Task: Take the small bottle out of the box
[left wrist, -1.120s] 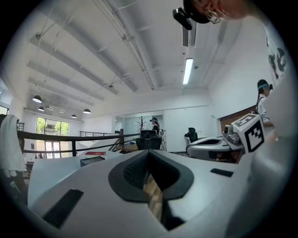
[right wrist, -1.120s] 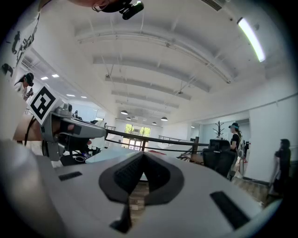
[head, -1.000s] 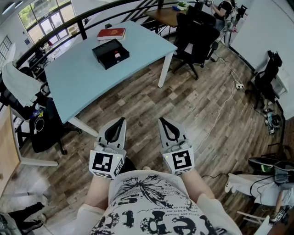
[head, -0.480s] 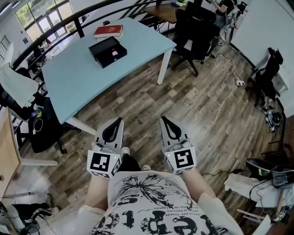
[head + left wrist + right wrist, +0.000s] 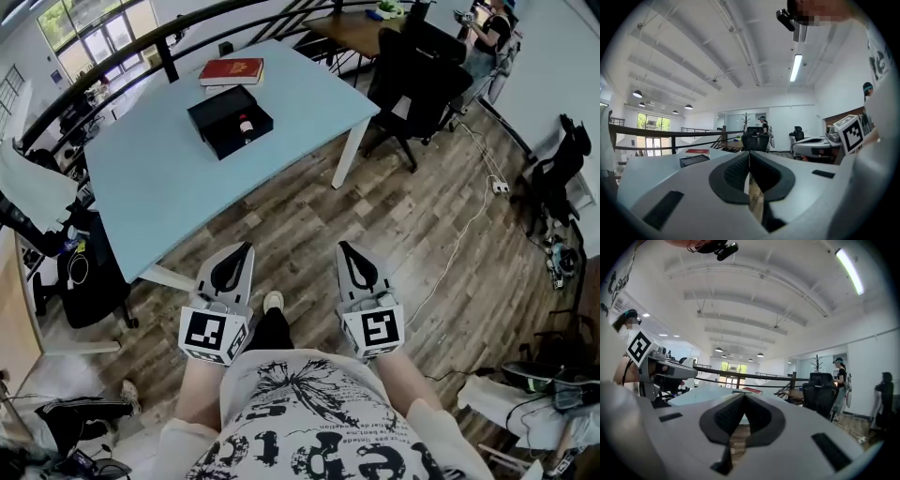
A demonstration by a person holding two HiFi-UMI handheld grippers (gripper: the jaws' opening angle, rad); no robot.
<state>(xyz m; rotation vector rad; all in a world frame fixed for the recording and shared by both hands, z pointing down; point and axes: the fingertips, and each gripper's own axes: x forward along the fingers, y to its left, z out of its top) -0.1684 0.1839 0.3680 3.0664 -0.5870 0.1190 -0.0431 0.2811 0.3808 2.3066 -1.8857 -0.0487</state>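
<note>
An open black box (image 5: 230,121) lies on the light blue table (image 5: 169,178), far ahead of me. A small bottle (image 5: 247,124) with a red part lies inside it. My left gripper (image 5: 247,247) and right gripper (image 5: 343,247) are held close to my body over the wooden floor, well short of the table. Both are shut with nothing between the tips. In the left gripper view the box (image 5: 694,160) shows small and distant past the left gripper (image 5: 749,153). The right gripper (image 5: 743,396) points toward the table edge (image 5: 705,392).
A red book (image 5: 231,71) lies beside the box at the table's far edge. Black office chairs (image 5: 419,67) stand to the right of the table, another chair (image 5: 80,272) to its left. A white cable (image 5: 459,239) runs over the floor at the right. A person (image 5: 492,28) sits at a far desk.
The view has shifted as I walk; the table and box sit slightly lower and more to the right in the head view. Both grippers stay shut in front of my body.
</note>
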